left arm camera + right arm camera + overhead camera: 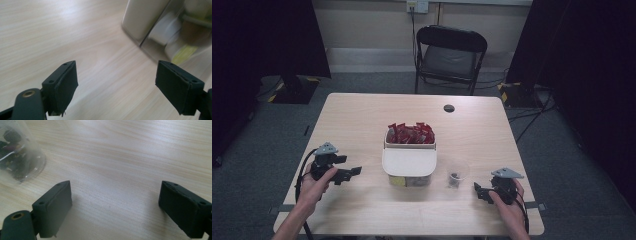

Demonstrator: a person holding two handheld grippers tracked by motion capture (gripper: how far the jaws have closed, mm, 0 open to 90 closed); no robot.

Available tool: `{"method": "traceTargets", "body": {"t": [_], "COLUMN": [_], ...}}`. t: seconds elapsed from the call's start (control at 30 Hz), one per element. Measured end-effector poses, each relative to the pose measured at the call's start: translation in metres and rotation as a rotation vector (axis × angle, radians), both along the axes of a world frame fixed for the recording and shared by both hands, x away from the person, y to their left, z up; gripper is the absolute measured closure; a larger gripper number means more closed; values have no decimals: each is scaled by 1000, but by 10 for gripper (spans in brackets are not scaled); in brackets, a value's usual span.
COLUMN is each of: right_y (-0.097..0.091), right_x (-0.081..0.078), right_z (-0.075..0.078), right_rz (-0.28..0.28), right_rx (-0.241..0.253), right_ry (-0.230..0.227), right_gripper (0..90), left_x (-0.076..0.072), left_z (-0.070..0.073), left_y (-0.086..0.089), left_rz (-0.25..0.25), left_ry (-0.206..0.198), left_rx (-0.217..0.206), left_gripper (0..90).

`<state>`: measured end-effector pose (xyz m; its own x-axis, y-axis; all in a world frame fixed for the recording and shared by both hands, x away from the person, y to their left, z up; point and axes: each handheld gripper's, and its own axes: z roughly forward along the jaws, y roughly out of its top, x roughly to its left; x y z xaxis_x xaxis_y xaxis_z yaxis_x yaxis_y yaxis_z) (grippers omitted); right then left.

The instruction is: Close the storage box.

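The pale wooden worktop (362, 120) carries a white box (409, 162) at its middle, its far half packed with red packets (410, 134) and its near half under a lid. A clear plastic cup (456, 174) stands just right of the box. The left tongs (354, 171) and right tongs (477, 190) rest spread apart, both empty.

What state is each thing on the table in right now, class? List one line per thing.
Left gripper: open, empty.
Right gripper: open, empty.
Storage box: white lid half on, back part uncovered.
Red packets: piled in the uncovered part.
Clear cup: upright, something dark at the bottom.
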<state>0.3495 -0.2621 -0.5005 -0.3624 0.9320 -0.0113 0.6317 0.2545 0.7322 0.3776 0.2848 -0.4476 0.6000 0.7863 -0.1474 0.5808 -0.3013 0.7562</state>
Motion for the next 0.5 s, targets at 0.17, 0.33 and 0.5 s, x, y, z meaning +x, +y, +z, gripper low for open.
{"method": "traceTargets", "body": {"t": [0.17, 0.33, 0.5], "right_y": [0, 0, 0], "right_x": [0, 0, 0], "right_z": [0, 0, 0], "right_rz": [0, 0, 0], "right_rx": [0, 0, 0], "right_ry": [0, 0, 0], "right_gripper": [111, 109, 109], "left_x": [-8, -15, -16], "left_z": [-14, -33, -47], "left_y": [9, 11, 8], "left_rz": [28, 67, 93], "left_ry": [7, 35, 33], "left_rx": [40, 52, 112], "left_gripper": [174, 174, 152]}}
